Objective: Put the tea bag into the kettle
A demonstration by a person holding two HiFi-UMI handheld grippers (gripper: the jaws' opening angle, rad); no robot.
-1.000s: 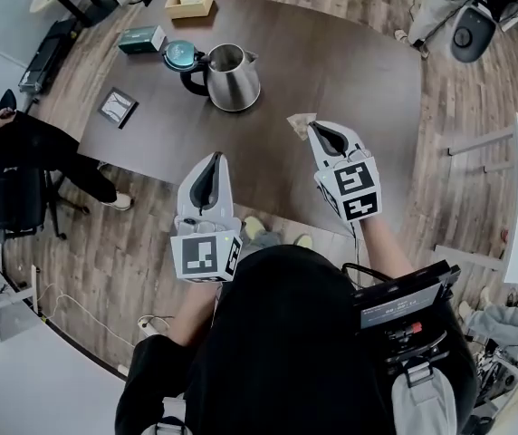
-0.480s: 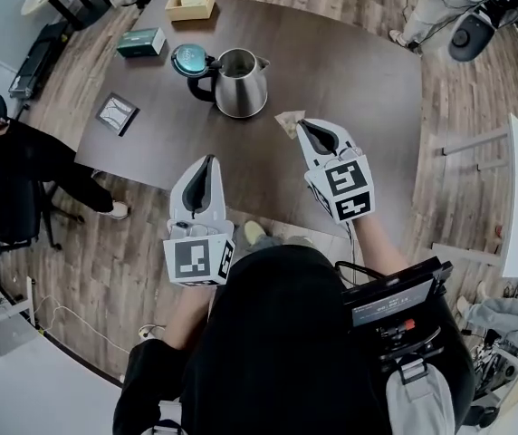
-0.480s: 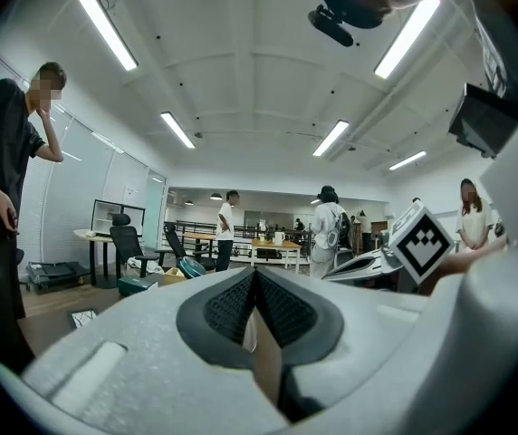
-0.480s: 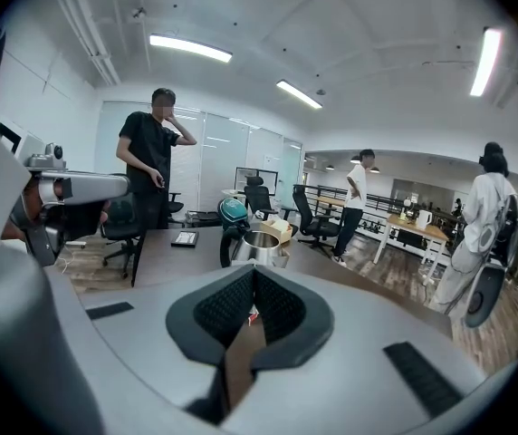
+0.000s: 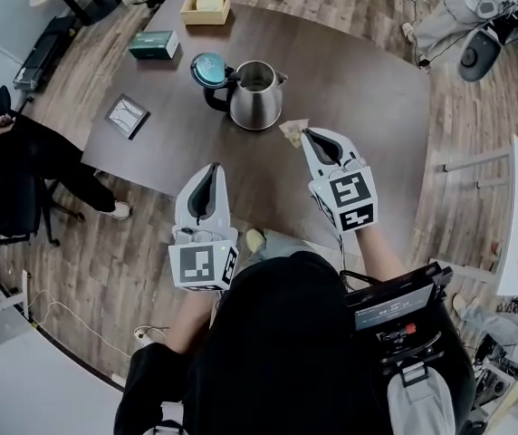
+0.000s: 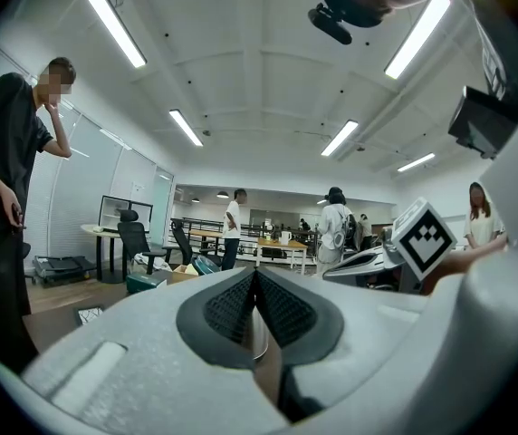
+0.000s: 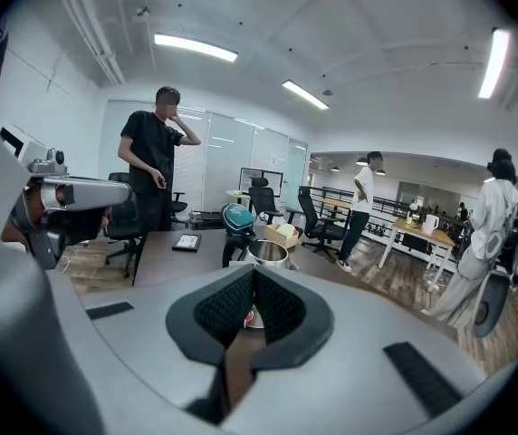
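Observation:
The steel kettle (image 5: 257,93) stands on the dark table (image 5: 359,89), its teal lid (image 5: 209,66) swung open to the left. My right gripper (image 5: 308,135) is shut on the tan tea bag (image 5: 292,131), which sticks out from its tip just right of the kettle's base. In the right gripper view the kettle's open mouth (image 7: 266,254) lies straight ahead beyond the closed jaws (image 7: 254,275). My left gripper (image 5: 212,168) hangs shut and empty over the table's near edge, its jaws (image 6: 255,275) together.
A green box (image 5: 154,44) and a wooden tray (image 5: 207,8) sit at the table's far left corner. A small framed card (image 5: 127,114) lies near the left edge. A person in black (image 5: 23,152) stands left of the table.
My right gripper has carried the tea bag closer to the kettle, now just beside its base. The left gripper has kept its place near the table's edge.

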